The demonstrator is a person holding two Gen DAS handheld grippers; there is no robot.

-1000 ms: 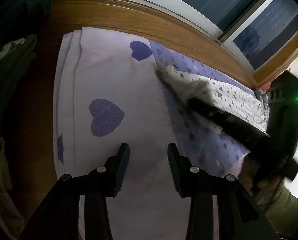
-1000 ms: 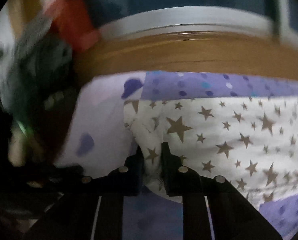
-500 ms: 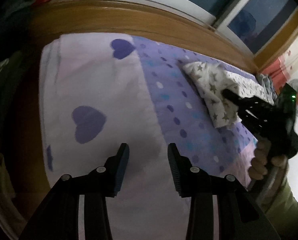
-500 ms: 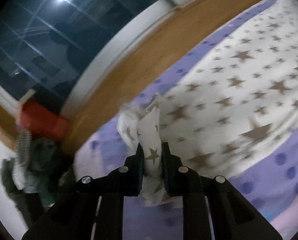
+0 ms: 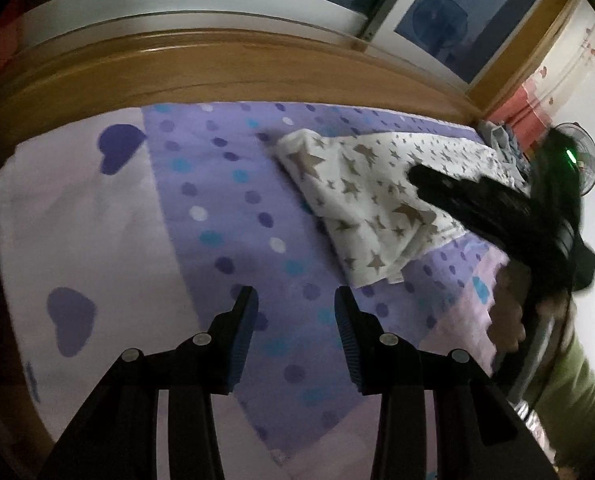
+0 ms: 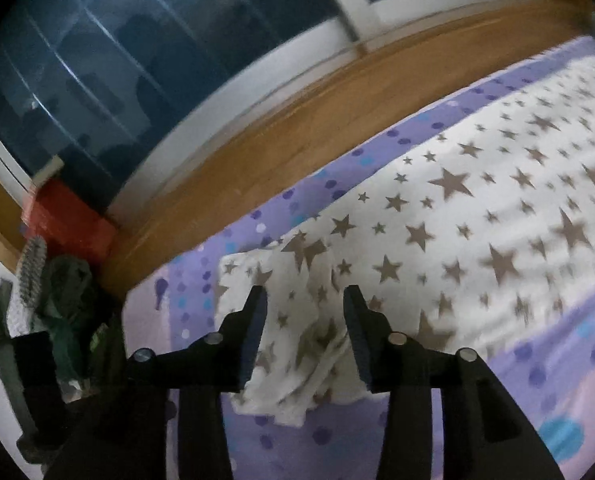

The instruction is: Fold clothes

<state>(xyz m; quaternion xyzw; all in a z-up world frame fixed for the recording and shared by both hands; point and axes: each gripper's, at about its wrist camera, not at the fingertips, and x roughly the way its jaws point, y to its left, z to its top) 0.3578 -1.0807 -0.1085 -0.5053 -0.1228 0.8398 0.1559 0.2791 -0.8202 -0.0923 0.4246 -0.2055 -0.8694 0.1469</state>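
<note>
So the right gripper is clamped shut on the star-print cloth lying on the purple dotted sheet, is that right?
Not quite. The right gripper is open, its fingers spread above the star-print cloth, gripping nothing, as the right wrist view shows. The cloth does lie on the purple dotted sheet.

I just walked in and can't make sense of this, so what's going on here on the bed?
A person is folding clothes with a hand-held gripper in each hand. A white star-print garment lies on the purple dotted bedsheet, one end doubled over into a bunched fold. The right hand-held gripper is open right over that folded end and grips nothing. The left hand-held gripper is also open and empty, over bare sheet well to the left of the garment.
</note>
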